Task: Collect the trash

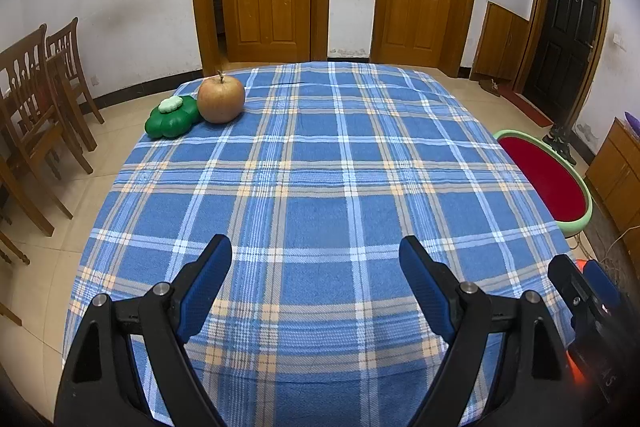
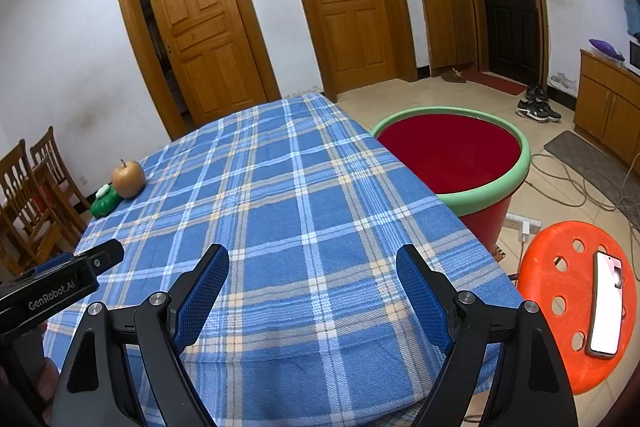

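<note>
Closest to the left wrist cam is the left gripper (image 1: 316, 253) itself, blue pads spread wide with nothing between them, just hanging over the near end of the table (image 1: 320, 187) with its blue plaid cloth. The stuff that's actually on the table sits way off at the far left corner: an apple (image 1: 221, 99) standing upright with its stem up, and touching its left side a green clover-shaped container (image 1: 172, 119) with a pale little cap on top. Both are well apart from the spread fingers, up and to the left of them. Off the table's right edge there's a red bin with a green rim (image 1: 554, 179) on the floor, and the other gripper pokes in at the bottom right. Wooden chairs (image 1: 40, 99) stand on the left by the wall. Switching to the right wrist cam, the right gripper (image 2: 313, 253) is nearest, also gaping open and holding nothing, above the near right part of the cloth. From here the apple (image 2: 128, 179) and the green container (image 2: 105, 203) are far off to the left, near the table edge, nowhere close to the fingers. The red bin (image 2: 486, 193) is just beside the table's right side, much nearer to this gripper. An orange stool (image 2: 560, 291) sits bottom right with a phone (image 2: 606, 305) lying on it.
</note>
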